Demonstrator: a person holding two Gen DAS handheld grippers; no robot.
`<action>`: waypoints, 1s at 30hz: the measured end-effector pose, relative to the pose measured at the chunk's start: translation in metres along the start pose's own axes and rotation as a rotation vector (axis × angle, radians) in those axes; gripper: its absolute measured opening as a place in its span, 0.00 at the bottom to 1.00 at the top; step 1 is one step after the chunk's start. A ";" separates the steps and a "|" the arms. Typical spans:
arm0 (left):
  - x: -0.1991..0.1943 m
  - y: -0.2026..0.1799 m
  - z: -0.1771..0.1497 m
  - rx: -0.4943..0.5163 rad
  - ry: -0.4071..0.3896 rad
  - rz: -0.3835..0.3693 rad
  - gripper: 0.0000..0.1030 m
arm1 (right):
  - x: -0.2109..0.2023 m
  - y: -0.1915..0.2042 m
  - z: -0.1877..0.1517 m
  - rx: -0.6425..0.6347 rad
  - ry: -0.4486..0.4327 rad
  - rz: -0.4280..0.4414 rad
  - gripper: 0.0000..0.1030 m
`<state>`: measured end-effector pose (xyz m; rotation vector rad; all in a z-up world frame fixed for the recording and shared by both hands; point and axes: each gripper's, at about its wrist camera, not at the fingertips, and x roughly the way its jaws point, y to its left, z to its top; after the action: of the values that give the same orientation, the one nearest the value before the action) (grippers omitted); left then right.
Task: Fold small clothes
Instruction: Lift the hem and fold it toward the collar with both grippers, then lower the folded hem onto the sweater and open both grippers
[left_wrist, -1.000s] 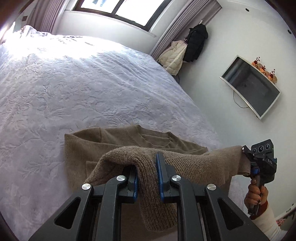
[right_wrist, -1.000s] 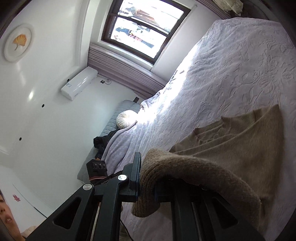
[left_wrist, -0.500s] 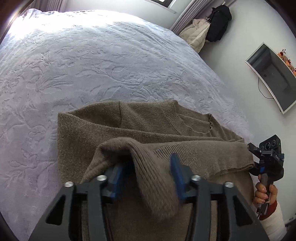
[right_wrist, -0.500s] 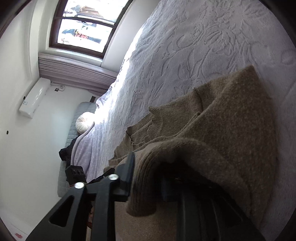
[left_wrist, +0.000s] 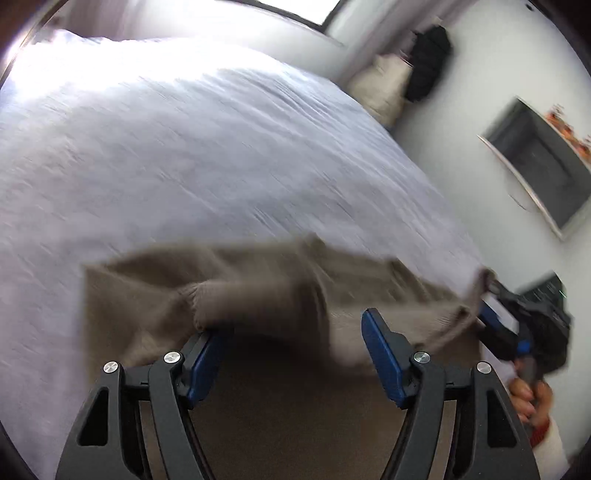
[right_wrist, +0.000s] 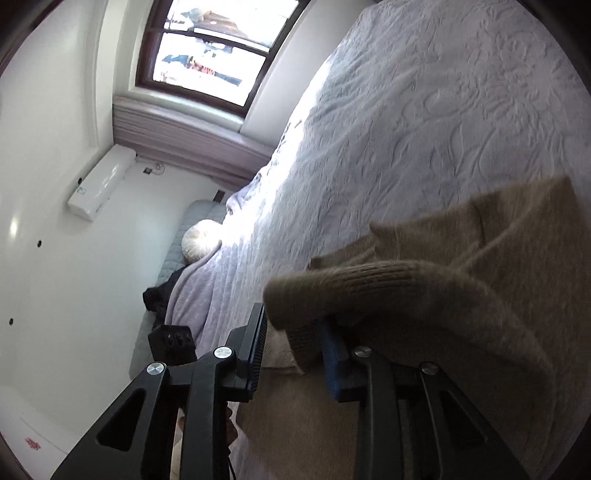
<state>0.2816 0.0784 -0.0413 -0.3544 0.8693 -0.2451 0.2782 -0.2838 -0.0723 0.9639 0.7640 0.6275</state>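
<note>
Brown sweater (left_wrist: 258, 295) on bed (left_wrist: 184, 147); left hand-held gripper (left_wrist: 295, 343) just opened, released; right hand-held gripper (right_wrist: 291, 332) closing, hem draped between jaws, unpinched.

A brown sweater (left_wrist: 258, 295) is seen spread on a pale bedspread (left_wrist: 184, 155), blurred. The left gripper (left_wrist: 295, 336) has just been opening; its jaws stand apart, a fold draped over them, apparently unpressed. The right gripper (left_wrist: 491, 314) is seen at the sweater's right edge.

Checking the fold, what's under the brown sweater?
The sweater lies on the lilac quilted bedspread, which shows all around it. Whatever sits directly beneath the sweater is covered.
</note>
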 end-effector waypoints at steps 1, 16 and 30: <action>-0.002 0.003 0.007 -0.017 -0.028 0.052 0.70 | -0.003 -0.005 0.008 0.037 -0.032 -0.006 0.46; 0.016 -0.003 -0.024 0.137 0.032 0.257 0.70 | 0.015 0.002 -0.013 -0.197 0.091 -0.373 0.54; -0.048 0.074 -0.051 0.033 0.054 0.297 0.70 | -0.077 -0.023 -0.012 -0.033 -0.076 -0.374 0.47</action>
<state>0.2172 0.1529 -0.0675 -0.1847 0.9576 0.0060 0.2265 -0.3464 -0.0753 0.7827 0.8376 0.2752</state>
